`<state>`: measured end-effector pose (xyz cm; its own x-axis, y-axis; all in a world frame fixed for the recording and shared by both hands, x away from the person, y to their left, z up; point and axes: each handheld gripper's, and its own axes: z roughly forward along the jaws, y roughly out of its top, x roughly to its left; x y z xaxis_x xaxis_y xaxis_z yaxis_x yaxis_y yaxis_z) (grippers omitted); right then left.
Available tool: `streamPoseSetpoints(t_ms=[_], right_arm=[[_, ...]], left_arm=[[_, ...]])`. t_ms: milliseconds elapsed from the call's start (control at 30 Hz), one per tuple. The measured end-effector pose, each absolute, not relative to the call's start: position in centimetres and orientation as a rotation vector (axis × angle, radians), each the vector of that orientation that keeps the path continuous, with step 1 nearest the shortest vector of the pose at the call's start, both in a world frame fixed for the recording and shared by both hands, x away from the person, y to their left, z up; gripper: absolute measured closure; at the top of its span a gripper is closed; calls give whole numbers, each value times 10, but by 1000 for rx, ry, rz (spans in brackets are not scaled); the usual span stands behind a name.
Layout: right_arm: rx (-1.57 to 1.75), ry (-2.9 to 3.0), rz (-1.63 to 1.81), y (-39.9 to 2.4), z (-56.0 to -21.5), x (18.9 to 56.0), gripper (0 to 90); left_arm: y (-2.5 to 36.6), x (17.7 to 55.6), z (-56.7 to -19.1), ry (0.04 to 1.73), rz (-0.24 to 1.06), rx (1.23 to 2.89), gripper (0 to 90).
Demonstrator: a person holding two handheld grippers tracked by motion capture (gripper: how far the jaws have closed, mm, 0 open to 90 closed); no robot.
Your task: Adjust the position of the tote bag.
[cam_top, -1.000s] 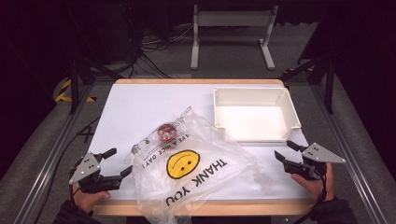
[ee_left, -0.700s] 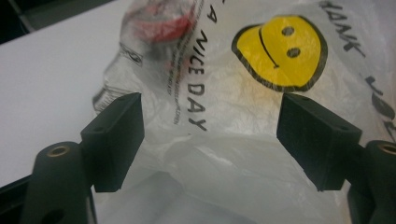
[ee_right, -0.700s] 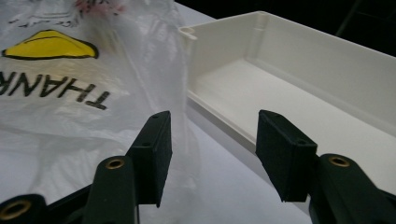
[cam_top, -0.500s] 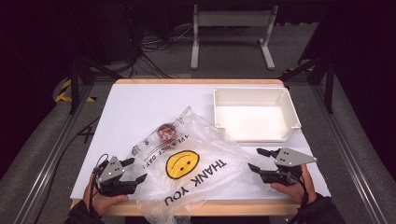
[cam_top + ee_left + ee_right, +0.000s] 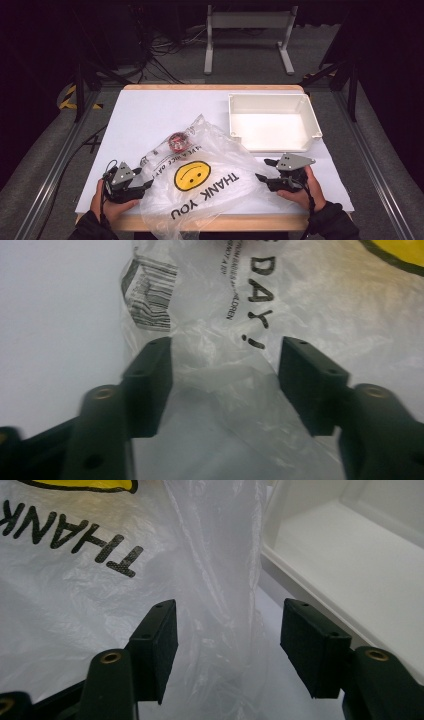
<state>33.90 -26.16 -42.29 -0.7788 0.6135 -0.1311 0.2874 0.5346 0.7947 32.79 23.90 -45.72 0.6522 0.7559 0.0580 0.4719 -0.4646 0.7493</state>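
Observation:
A clear plastic bag (image 5: 205, 180) with a yellow smiley and the words "THANK YOU" lies crumpled on the white table (image 5: 145, 112). A small red round thing (image 5: 176, 141) sits inside the bag at its far end. At the bag's left edge my left gripper (image 5: 146, 183) is open; its jaws have just been closing, with bag film (image 5: 225, 385) between them and untouched by the pads (image 5: 152, 375). My right gripper (image 5: 263, 169) is open at the bag's right edge. Its jaws have also just been closing, around a loose fold (image 5: 225, 580) that touches neither pad.
A white empty tray (image 5: 310, 117) stands at the back right, close beyond my right gripper, its near rim (image 5: 320, 592) just right of the jaws. The table's front edge runs under the bag's near end. Bare table lies at the far left.
Both grippers have moved inward from the table's sides to the bag's left and right edges. The bag has not shifted.

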Motion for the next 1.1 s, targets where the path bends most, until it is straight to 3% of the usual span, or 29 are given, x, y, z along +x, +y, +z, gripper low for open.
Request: streamPoseSetpoints(t_ms=[100,233,567,733,1100], right_arm=[[745,2410,1112,-259,-425,344,459],[747,2454,1086,-253,-428,353,582],[722,2541,1039,-241,-436,361,893],[677,2559,1080,-241,-434,356,900],[558,2606,1117,-232,-429,336,900]], left_arm=[[239,330,-458,966,497,2157,306],[239,333,-458,984,460,2166,335],[244,341,-456,904,400,2194,713],[246,348,-456,894,421,2200,869],[245,368,-453,935,495,2206,884]])
